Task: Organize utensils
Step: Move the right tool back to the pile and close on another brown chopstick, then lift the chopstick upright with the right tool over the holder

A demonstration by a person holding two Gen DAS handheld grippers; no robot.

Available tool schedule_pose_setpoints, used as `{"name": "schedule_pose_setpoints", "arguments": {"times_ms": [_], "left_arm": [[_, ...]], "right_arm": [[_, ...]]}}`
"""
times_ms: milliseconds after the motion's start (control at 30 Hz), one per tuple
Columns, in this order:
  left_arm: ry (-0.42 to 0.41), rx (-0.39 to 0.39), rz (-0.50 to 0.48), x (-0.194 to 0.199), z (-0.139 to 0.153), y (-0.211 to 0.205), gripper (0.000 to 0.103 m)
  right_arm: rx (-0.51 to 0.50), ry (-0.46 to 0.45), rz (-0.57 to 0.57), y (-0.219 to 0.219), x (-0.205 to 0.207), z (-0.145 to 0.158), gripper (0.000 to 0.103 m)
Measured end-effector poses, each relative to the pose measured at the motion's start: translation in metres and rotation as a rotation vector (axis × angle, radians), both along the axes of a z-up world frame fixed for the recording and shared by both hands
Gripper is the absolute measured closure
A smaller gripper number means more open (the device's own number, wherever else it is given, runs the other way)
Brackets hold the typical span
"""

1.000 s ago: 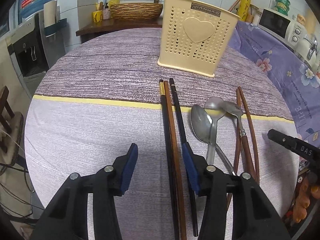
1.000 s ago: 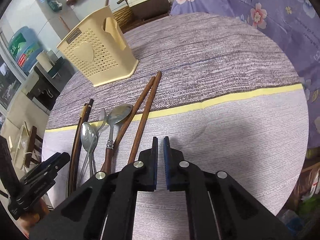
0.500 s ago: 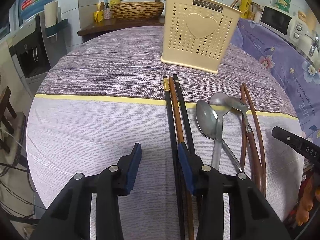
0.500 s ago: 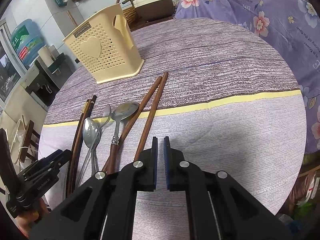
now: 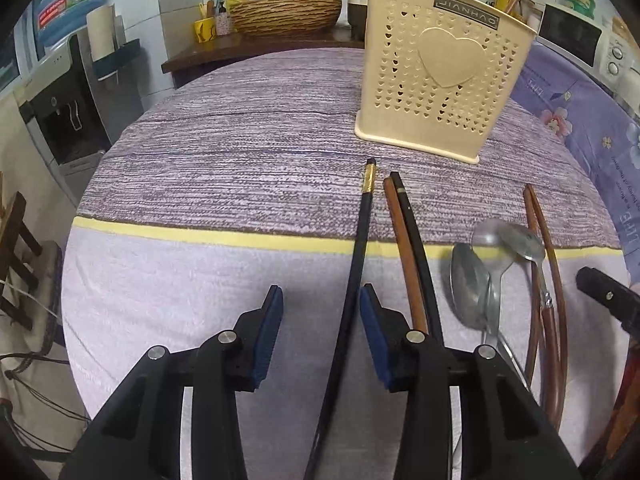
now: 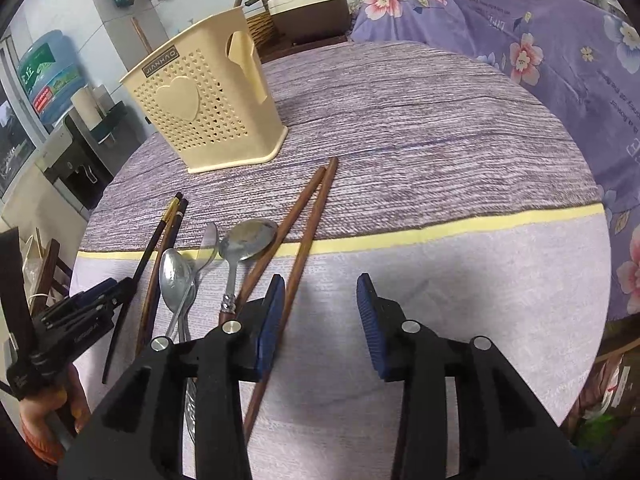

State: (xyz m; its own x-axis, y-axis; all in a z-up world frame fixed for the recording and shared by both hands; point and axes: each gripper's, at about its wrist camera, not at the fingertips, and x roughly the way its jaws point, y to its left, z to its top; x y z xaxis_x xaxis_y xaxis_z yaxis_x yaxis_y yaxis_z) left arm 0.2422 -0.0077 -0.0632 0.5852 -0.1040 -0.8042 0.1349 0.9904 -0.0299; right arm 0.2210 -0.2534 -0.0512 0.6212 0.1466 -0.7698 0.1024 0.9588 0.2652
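Note:
A cream perforated utensil holder (image 5: 444,76) (image 6: 208,108) stands upright at the far side of the round table. Utensils lie flat in front of it. My left gripper (image 5: 320,322) is open, with a black gold-banded chopstick (image 5: 360,236) lying between its jaws, close to the right pad. A brown and a black chopstick (image 5: 404,236) lie just right of it. Metal spoons (image 5: 476,280) and a brown chopstick pair (image 5: 548,264) lie further right. My right gripper (image 6: 320,316) is open; the brown chopstick pair (image 6: 308,216) runs by its left pad (image 6: 270,320).
The table has a purple striped cloth (image 6: 420,128) with a yellow band. A floral purple cover (image 6: 560,48) lies to the right. A counter with a wicker basket (image 5: 286,14) and a water dispenser (image 5: 60,92) stand beyond the table's far edge.
My right gripper has opened from shut. My left gripper has shifted so the gold-banded chopstick now lies between its jaws, apart from the other two sticks.

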Motion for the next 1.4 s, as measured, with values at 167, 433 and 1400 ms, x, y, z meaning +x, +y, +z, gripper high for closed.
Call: {"name": "schedule_pose_setpoints", "arguments": {"times_ms": [167, 433, 1400], "left_arm": [[0.005, 0.063, -0.051, 0.012, -0.001, -0.018, 0.061], [0.060, 0.073, -0.066, 0.048, 0.002, -0.023, 0.064], [-0.112, -0.063, -0.032, 0.049, 0.078, -0.004, 0.095]], "right_arm": [[-0.012, 0.034, 0.001, 0.007, 0.017, -0.004, 0.065], [-0.075, 0.071, 0.000, 0.012, 0.042, -0.008, 0.066], [0.106, -0.108, 0.000, -0.041, 0.065, 0.061, 0.095]]}}
